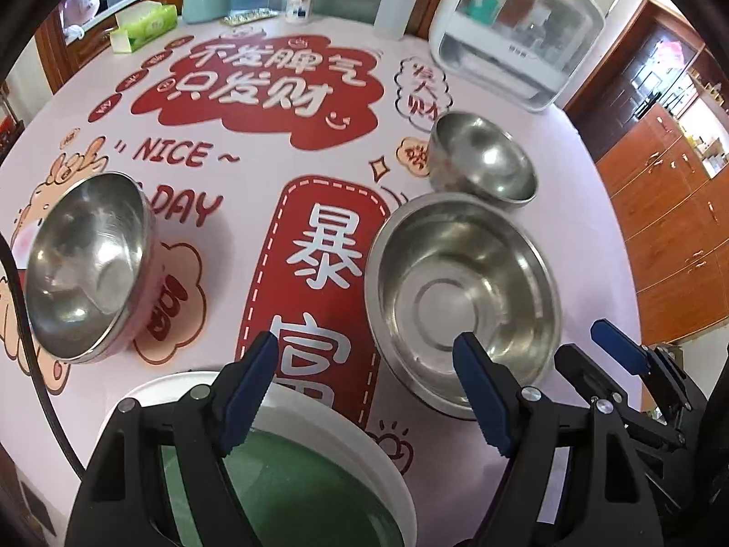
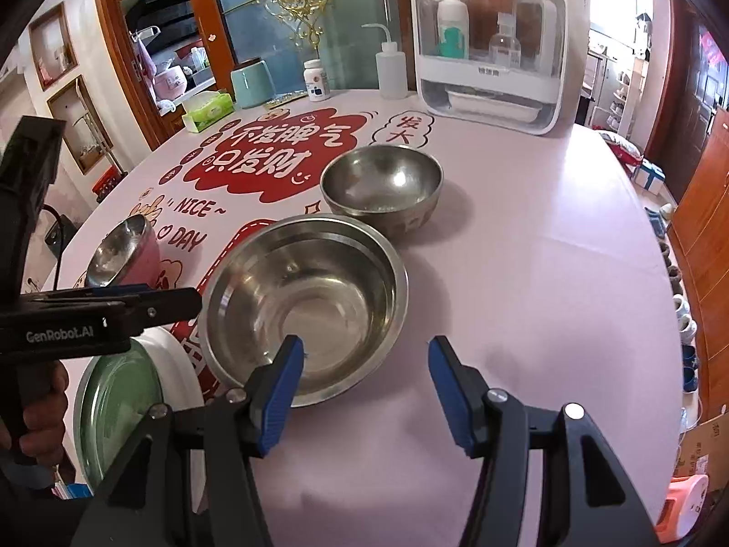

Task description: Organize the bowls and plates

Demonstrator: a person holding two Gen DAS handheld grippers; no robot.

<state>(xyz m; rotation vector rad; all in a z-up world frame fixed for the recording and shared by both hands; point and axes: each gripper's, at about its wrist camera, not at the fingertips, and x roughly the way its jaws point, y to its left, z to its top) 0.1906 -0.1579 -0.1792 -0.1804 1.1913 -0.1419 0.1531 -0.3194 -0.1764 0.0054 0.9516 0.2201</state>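
My left gripper point(image 1: 364, 342) points steeply down and is open, with only tablecloth between its fingers. Its left finger hangs over the rim of a white plate point(image 1: 328, 415) that holds a green plate point(image 1: 282, 478). A large steel bowl point(image 1: 460, 301) stands just right of it, a smaller steel bowl point(image 1: 483, 159) behind that, and a pink-sided steel bowl point(image 1: 86, 264) at the left. My right gripper point(image 2: 367, 346) is open at the near rim of the large bowl point(image 2: 310, 301), its left fingertip over the bowl's inside. The left gripper point(image 2: 173, 303) shows side-on above the green plate point(image 2: 118, 401).
A white box with a clear lid point(image 2: 487, 45), a squeeze bottle point(image 2: 389, 68), a pill bottle point(image 2: 316, 79), a teal canister point(image 2: 250, 82) and a tissue box point(image 2: 207, 111) line the table's far edge. Bare pink cloth point(image 2: 546, 273) lies right of the bowls. A hand point(image 2: 41, 415) holds the left gripper.
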